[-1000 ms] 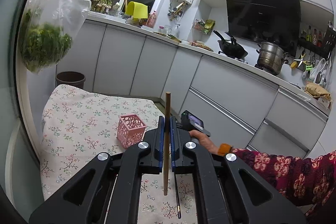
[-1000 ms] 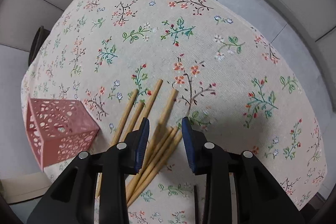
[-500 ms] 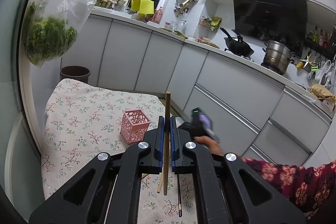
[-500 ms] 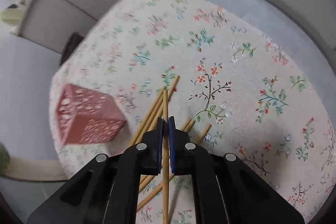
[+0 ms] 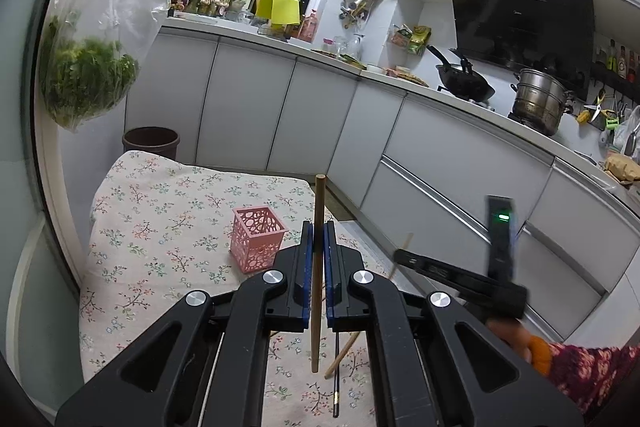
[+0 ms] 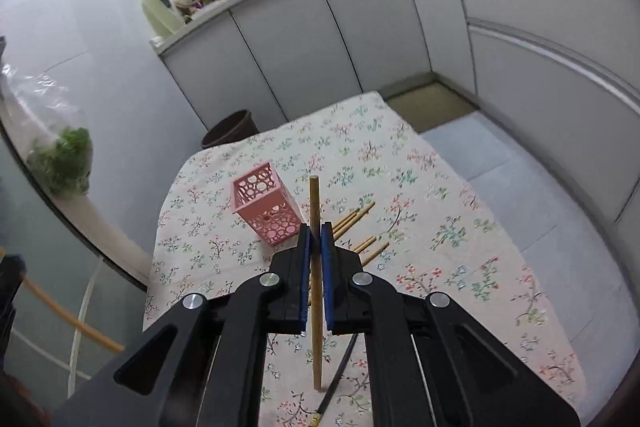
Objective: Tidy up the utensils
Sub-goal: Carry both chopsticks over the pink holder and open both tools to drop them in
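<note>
**Two chopsticks held, one per gripper; the rest left on the cloth**

One wooden chopstick (image 5: pixel 318 267) is pinched upright between the closed blue pads of the left gripper (image 5: pixel 319 227), its top standing above the fingertips and its lower end hanging over the floral tablecloth (image 5: pixel 160 227). A second wooden chopstick (image 6: pixel 315 267) is clamped in the same way by the right gripper (image 6: pixel 316 229), whose jaws are pressed together on it.

One pink perforated holder (image 6: pixel 266 209) is seen standing on the cloth, tilted in the right wrist view by the camera angle; no chopstick can be made out inside it. Just beside it, loose wooden chopsticks (image 6: pixel 356 219) are left lying on the cloth; about five ends can be counted, though the gripper hides part of the pile. One dark chopstick (image 6: pixel 340 375) is seen lying nearer the camera.

No brand or writing can be read anywhere; labels on the counter items are too small.
</note>
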`<state>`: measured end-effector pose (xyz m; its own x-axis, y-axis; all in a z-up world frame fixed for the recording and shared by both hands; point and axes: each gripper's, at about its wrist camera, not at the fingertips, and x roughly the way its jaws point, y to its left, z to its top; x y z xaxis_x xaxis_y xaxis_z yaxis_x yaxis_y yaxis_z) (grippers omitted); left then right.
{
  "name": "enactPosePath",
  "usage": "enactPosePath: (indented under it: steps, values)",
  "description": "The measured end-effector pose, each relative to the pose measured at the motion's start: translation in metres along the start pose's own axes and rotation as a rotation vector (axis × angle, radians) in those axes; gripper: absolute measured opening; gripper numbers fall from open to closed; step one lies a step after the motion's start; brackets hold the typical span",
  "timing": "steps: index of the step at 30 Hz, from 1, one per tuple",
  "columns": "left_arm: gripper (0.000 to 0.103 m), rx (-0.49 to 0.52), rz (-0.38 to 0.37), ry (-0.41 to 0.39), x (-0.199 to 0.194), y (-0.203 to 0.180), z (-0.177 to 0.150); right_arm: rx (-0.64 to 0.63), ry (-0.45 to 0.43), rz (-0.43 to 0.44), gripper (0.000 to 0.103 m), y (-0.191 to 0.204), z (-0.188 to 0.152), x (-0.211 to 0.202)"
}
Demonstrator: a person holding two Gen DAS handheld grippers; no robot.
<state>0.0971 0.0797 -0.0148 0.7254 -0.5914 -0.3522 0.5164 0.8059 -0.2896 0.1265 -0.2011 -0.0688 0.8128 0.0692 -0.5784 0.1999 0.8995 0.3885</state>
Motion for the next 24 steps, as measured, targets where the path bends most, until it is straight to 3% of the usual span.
enactPosePath:
  steps: [5, 12, 24]
  values:
    - [0.004, 0.013, 0.035, 0.003, 0.018, -0.013, 0.003, -0.086, -0.087, -0.002, 0.006, 0.011, 0.015, -0.036]
    - [0.004, 0.013, 0.095, -0.024, 0.049, -0.018, 0.023, -0.100, -0.188, 0.032, 0.006, 0.023, 0.059, -0.063]
    - [0.004, 0.031, 0.191, -0.213, 0.115, 0.001, 0.100, -0.088, -0.343, 0.079, 0.006, 0.049, 0.141, -0.022]
